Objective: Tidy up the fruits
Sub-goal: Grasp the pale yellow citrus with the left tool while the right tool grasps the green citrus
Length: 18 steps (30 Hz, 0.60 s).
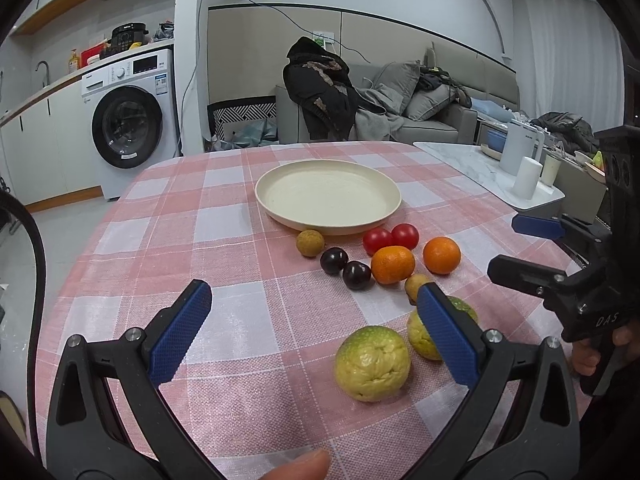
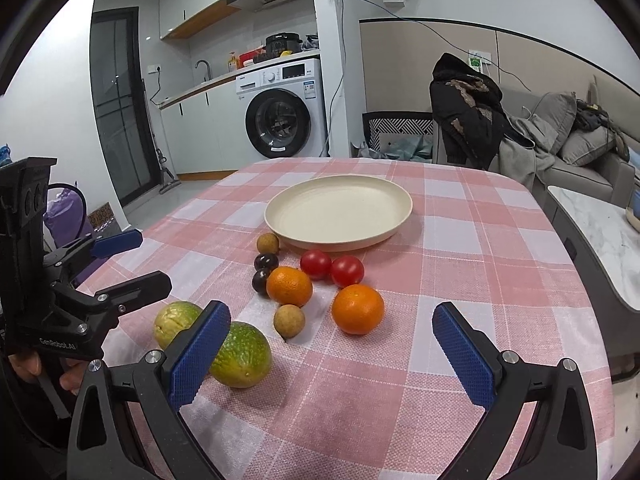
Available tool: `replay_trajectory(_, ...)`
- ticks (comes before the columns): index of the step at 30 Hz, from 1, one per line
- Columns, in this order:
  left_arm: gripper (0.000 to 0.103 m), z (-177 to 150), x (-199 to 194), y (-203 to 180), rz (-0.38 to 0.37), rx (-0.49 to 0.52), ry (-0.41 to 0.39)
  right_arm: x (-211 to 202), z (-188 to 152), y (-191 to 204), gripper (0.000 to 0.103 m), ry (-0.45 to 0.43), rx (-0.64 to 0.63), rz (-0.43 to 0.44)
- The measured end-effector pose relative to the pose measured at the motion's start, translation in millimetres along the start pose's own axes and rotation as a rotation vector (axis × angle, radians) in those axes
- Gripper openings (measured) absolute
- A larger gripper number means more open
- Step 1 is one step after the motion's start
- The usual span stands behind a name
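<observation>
An empty cream plate [image 1: 280, 200] [image 2: 292, 224] sits mid-table on a pink checked cloth. In front of it lie two red tomatoes [image 1: 378, 240] [image 2: 347, 271], two oranges [image 1: 441, 255] [image 2: 357, 309], two dark plums [image 1: 334, 260] [image 2: 266, 261], two brown longans [image 1: 310, 243] [image 2: 289, 321] and two yellow-green guavas [image 1: 372, 363] [image 2: 244, 356]. My left gripper [image 1: 316, 304] is open and empty, low over the cloth beside the guavas. My right gripper [image 2: 332, 324] is open and empty, just short of the nearer orange. Each gripper also shows in the other's view, the right [image 1: 520, 246] and the left [image 2: 136, 258].
A marble side table [image 1: 480, 168] with a white kettle [image 1: 520, 146] and cups stands to the right of the table. A sofa [image 1: 420, 120] with clothes lies behind, and a washing machine [image 1: 128, 120] at the far left. The cloth-covered table's edges curve away on both sides.
</observation>
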State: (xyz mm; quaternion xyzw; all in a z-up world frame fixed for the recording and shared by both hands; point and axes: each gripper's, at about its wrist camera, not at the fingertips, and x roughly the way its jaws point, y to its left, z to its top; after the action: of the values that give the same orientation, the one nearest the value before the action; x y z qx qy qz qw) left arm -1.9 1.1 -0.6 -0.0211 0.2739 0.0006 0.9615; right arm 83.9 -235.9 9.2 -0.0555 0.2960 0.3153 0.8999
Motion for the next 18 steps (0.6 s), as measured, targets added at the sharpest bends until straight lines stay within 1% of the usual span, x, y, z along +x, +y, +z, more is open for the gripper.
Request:
replay_trajectory(3,0.102,-0.4,-0.1,1.7,0.003,0.020,0.015,0.7,0.3,5.5,0.103,0.018,-0.019,0.007)
replay_trajectory(6,0.102,-2.4,1.6,4.0,0.004,0.033,0.039,8.0,-0.2,12.7,0.103,0.065,-0.030,0.023)
replay_trajectory(11,0.102,-5.6,6.2,11.4,-0.008,0.014,0.082,23.2,-4.7,25.7,0.103,0.157,-0.043,0.084)
replay_trajectory(16,0.102,-8.1,15.0,12.5,-0.016,0.003,0.116,34.2,-10.3,35.4,0.102,0.216,-0.035,0.160)
replay_trajectory(17,0.102,-8.3,16.7,10.9,-0.013,0.005,0.121,36.3,-11.6,37.7,0.101,0.225,-0.038,0.166)
replay_trajectory(18,0.102,-9.0,17.9,10.5,-0.012,0.009,0.125,38.1,-12.8,40.3,0.098,0.234,-0.042,0.171)
